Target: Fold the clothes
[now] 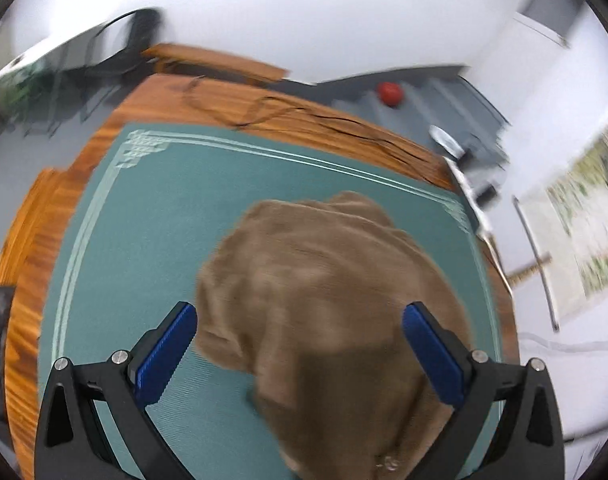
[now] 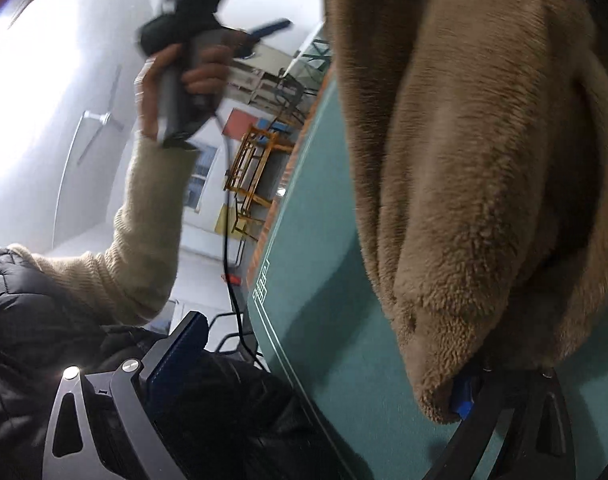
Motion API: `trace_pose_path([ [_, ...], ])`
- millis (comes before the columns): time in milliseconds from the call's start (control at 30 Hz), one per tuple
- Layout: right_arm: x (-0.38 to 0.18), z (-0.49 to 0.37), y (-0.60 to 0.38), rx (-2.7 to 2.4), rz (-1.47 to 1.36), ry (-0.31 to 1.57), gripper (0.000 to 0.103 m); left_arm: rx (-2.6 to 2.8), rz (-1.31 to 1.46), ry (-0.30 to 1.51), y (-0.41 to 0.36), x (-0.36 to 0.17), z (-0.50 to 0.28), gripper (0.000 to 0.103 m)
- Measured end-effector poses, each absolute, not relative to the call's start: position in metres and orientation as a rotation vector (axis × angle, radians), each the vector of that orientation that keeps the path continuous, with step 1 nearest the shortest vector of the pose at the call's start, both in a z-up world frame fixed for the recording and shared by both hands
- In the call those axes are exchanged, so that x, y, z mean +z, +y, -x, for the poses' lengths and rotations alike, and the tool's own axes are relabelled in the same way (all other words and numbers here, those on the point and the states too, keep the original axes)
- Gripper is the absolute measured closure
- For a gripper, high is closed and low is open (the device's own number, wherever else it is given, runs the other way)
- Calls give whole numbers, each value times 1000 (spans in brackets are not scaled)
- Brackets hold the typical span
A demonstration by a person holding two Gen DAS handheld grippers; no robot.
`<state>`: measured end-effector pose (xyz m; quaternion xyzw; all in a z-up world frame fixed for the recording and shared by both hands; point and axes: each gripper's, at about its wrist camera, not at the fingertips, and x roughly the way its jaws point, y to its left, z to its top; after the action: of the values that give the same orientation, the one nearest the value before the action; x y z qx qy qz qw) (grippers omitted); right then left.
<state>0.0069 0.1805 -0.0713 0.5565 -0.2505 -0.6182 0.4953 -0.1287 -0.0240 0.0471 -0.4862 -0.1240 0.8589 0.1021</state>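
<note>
Left wrist view: left gripper (image 1: 299, 354) at the bottom of the frame, jaws spread wide, nothing between the blue pads (image 1: 166, 354). It hangs above the brown fleece garment (image 1: 324, 288), which lies bunched in a rumpled heap on the teal mat (image 1: 144, 220), centre to lower right of the frame. The heap's near end runs down between the jaws and off the bottom edge. No pad appears to touch the fabric, though motion blur makes this uncertain.

The mat has a pale line border and a corner ornament at upper left. It covers a wooden table (image 1: 36, 240) whose bare surface shows along the left and top of the mat. A thin dark cable (image 1: 264, 108) loops across the wood at upper centre. A red round object (image 1: 390, 93) sits beyond the table, upper right; blurred, cannot identify.

Right wrist view: right gripper (image 2: 324, 364) at the bottom, jaws apart. The garment drapes over the right-hand finger, filling the upper right of the frame and hiding most of that pad; only a blue sliver shows under the fleece. The left-hand finger (image 2: 176, 360) is bare. Fabric hangs on one finger, not pinched.

Upper left of this view: the person's hand (image 2: 184, 80), cream knit sleeve (image 2: 144, 240), holds the other gripper's handle aloft. A dark quilted jacket (image 2: 32, 320) is at lower left.
</note>
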Motion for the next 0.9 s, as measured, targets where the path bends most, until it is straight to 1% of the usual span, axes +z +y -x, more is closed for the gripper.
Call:
trace_pose_path([
  [67,-73,-11,182,-1496,-1351,-625,0,2516,1444,-254,-1,45,123,0],
  [167,-69,-23,179,-1524,-1352,-611,0,2488,1475,-172,21,36,118,0],
  [400,-63,-31,176,-1592,-1387,-577,0,2431,1493,-109,57,29,109,0],
  [533,-64,-35,172,-1628,-1412,-479,0,2447,1453,-83,67,34,121,0],
  [600,-64,-33,178,-1634,-1414,-488,0,2477,1442,-48,69,34,133,0],
  [700,-67,-26,186,-1632,-1413,-520,0,2501,1516,-5,64,16,157,0],
  [833,-69,-39,205,-1645,-1406,-505,0,2475,1663,57,58,-22,175,0],
  [900,-67,-39,207,-1649,-1404,-507,0,2433,1684,-5,49,-40,177,0],
])
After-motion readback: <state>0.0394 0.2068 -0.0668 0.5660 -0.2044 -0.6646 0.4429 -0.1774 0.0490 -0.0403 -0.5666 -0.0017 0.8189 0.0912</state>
